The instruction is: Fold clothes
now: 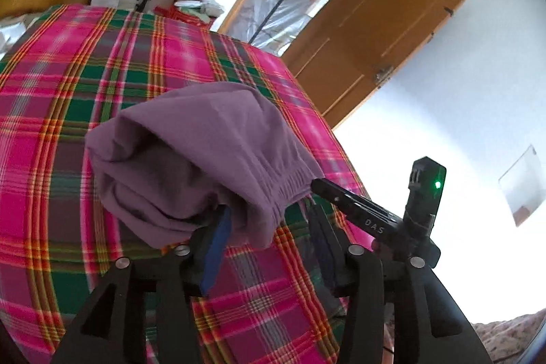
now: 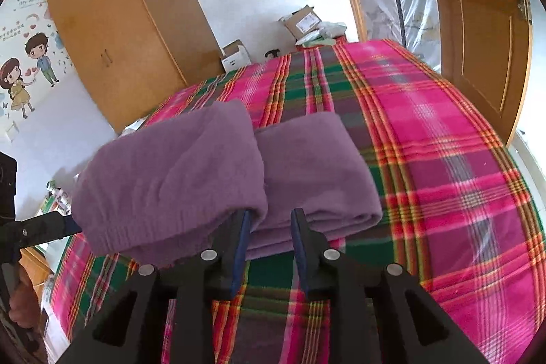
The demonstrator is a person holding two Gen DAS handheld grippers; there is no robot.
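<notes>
A folded purple garment [image 2: 307, 173] lies on a bed spread with a pink, green and orange plaid blanket [image 2: 443, 159], near the bed's near edge as the right wrist camera sees it. In that view the garment shows as two lobes: a flat folded stack on the right resting on the blanket, and a raised, bulging fold on the left whose ribbed hem hangs down. The right tool [image 2: 271, 227] points at the seam between the two lobes; its fingers stand apart with a clear gap, the left finger's blue pad tucked under the hanging fold's edge and the right finger just in front of the flat stack, neither pad pressing cloth from both sides. The left tool [image 2: 66, 226] enters that view from the left edge, its finger disappearing under the hem of the raised fold. In the left wrist view the left tool [image 1: 269, 220] has its jaws spread wide: the left finger's blue pad sits under the drooping fold of the garment [image 1: 204, 139], while the other finger stands free to the right over the plaid blanket [image 1: 85, 74]. The right tool [image 1: 324, 188] reaches in from the bed's right edge, its black finger tip touching the ribbed hem.
</notes>
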